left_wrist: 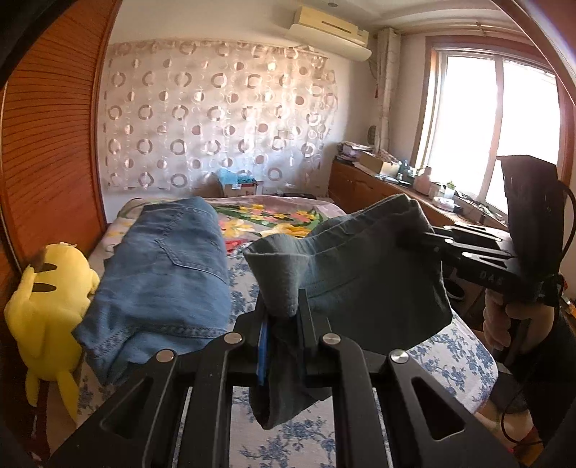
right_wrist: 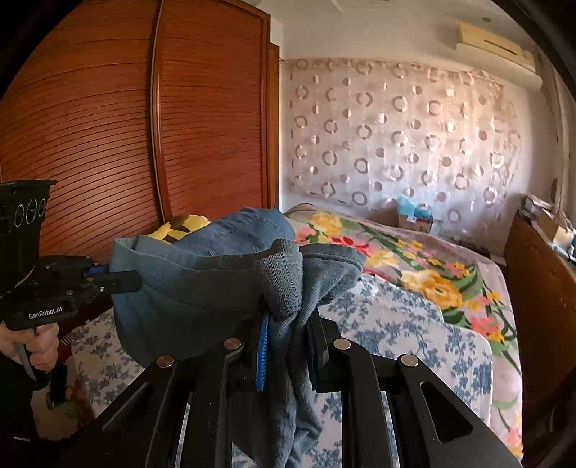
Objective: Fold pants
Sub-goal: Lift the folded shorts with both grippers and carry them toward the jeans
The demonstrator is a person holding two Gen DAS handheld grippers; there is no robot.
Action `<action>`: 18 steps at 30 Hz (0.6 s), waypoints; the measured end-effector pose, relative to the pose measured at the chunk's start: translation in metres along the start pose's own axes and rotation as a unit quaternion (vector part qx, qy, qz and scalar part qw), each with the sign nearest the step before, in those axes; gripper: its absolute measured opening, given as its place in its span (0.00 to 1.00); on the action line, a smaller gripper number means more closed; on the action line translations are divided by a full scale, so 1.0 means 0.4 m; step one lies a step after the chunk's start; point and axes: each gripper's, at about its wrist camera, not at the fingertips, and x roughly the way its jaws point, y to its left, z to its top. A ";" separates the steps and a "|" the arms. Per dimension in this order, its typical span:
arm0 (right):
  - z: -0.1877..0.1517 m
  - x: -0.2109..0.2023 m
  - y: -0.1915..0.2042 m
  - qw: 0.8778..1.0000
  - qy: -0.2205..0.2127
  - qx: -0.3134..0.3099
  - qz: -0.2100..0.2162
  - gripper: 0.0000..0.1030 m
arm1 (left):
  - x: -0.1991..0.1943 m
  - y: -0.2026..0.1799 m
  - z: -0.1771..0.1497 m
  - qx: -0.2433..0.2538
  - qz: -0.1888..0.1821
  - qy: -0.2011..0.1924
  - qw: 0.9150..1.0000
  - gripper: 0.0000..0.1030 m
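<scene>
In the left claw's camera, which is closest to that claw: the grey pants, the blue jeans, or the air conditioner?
1. Grey pants, pinched in the left claw.
2. Blue jeans, on the bed, to the left.
3. Air conditioner, high on the far wall.

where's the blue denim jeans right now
The blue denim jeans lie on the bed, left in the left wrist view, beside the yellow plush toy, apart from the grey pants held up by both grippers.

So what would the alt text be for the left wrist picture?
The left gripper and right gripper each pinch the grey pants, holding them above a floral bed. Folded jeans and a yellow plush toy lie left.
</scene>
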 end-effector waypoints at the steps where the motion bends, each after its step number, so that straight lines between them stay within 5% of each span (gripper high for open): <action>1: 0.005 0.011 -0.001 1.000 0.000 -0.003 0.001 0.17 | 0.003 0.008 0.004 -0.003 0.002 -0.001 1.000 0.13; 18: 0.234 0.313 -0.012 0.991 0.027 -0.115 0.056 0.17 | 0.045 0.182 0.032 -0.068 0.052 -0.017 0.996 0.13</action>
